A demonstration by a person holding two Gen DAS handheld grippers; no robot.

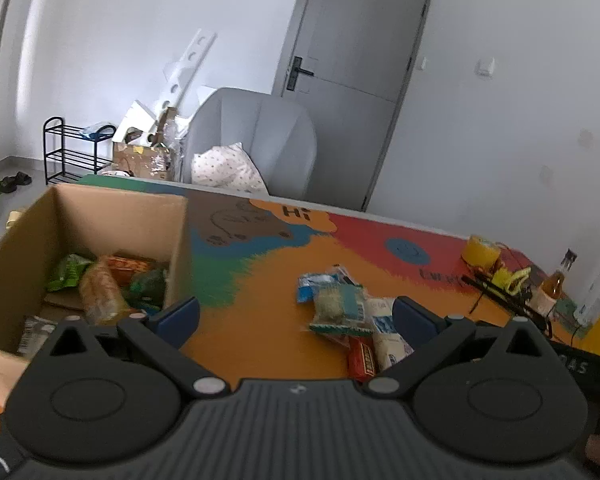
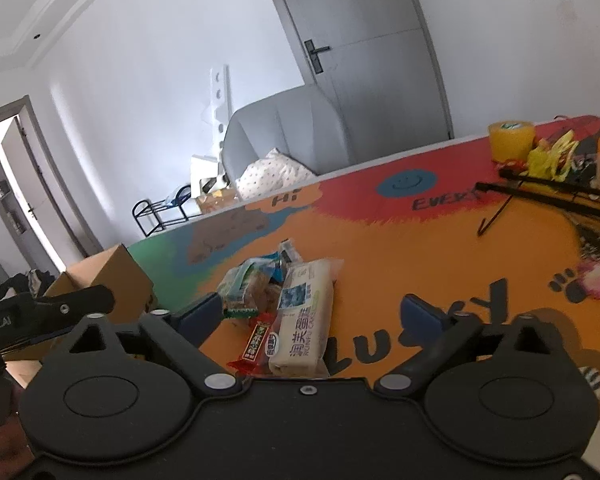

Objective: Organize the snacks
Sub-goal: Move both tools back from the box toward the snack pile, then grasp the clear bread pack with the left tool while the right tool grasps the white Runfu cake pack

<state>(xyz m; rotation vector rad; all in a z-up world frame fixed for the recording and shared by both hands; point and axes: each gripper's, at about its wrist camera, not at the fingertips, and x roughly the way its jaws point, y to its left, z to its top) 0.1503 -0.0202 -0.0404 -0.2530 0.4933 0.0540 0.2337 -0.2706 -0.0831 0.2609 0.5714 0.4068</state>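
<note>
The left gripper [image 1: 296,314] is held with its jaws spread wide and nothing between them. The right gripper [image 2: 312,316] is likewise held agape and empty, tilted downward.

Snack packets [image 1: 348,320] on table [image 1: 260,280], box [image 1: 100,220] at left

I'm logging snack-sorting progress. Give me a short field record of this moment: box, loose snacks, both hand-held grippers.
box: cardboard box, open, at the table's left, several snack packs already inside
loose snacks: small pile on the table, including a white packet, a red bar and a teal-labelled pack
left hand-held gripper: open, holding nothing
right hand-held gripper: open, empty, white packet lying between its fingers
</note>
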